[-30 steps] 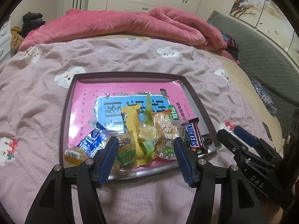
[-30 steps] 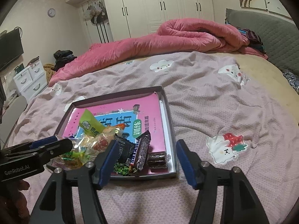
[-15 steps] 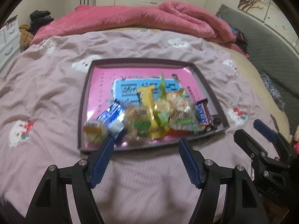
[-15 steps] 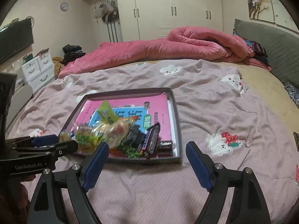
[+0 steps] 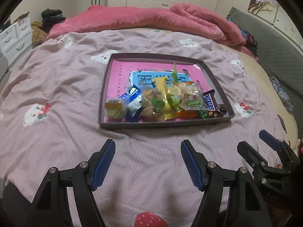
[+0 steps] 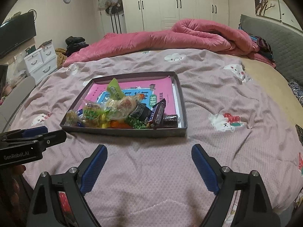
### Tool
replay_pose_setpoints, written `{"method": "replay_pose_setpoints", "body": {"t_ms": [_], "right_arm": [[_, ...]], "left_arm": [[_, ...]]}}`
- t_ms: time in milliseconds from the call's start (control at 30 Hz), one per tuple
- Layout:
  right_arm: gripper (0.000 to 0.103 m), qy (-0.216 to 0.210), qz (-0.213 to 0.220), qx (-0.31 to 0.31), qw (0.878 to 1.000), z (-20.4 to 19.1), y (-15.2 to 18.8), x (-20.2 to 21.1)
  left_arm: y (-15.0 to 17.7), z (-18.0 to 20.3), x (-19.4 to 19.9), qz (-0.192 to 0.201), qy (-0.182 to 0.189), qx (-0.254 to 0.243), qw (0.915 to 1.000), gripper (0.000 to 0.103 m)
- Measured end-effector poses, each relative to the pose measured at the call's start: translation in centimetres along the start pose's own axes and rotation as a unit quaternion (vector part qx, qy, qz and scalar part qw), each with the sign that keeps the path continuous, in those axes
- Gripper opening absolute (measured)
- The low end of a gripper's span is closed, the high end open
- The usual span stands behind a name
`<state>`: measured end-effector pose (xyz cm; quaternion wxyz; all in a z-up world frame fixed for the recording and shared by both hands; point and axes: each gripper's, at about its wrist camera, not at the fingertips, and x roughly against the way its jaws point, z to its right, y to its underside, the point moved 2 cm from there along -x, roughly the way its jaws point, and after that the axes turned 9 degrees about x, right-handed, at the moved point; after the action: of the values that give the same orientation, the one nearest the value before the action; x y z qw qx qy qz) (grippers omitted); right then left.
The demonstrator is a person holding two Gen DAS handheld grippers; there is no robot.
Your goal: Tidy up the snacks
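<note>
Dark tray (image 5: 106,87) of snacks (image 5: 162,100) beyond both empty hand-held grippers: left (image 5: 147,147) apart, right (image 6: 149,151) opening.

A bed (image 5: 62,87) covered by a mauve sheet printed with cartoon animals and strawberries carries everything. A shallow dark tray (image 5: 215,81) rests flat on the sheet, just ahead of the left tool (image 5: 147,162) and ahead and slightly left of the right tool (image 6: 148,165). Far beyond the tray, a rumpled pink duvet (image 5: 151,21) lies across the bed's far end.
</note>
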<state>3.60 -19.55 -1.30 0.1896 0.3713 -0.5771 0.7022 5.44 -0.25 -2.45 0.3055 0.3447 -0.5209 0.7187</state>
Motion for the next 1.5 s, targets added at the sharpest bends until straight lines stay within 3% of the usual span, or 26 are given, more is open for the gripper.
{"method": "replay_pose_setpoints", "body": {"t_ms": [500,1500], "right_arm": [[0.096,-0.013,-0.005,-0.013,1.000,0.1,0.4,0.0],[0.097,-0.001,-0.003,-0.009,1.000,0.2,0.2,0.2]], "left_arm": [[1.2,0.0,0.3,-0.005,-0.002,-0.011,0.9999,0.074],[1.2,-0.1,0.3,-0.003,-0.003,-0.007,1.0000,0.074]]}}
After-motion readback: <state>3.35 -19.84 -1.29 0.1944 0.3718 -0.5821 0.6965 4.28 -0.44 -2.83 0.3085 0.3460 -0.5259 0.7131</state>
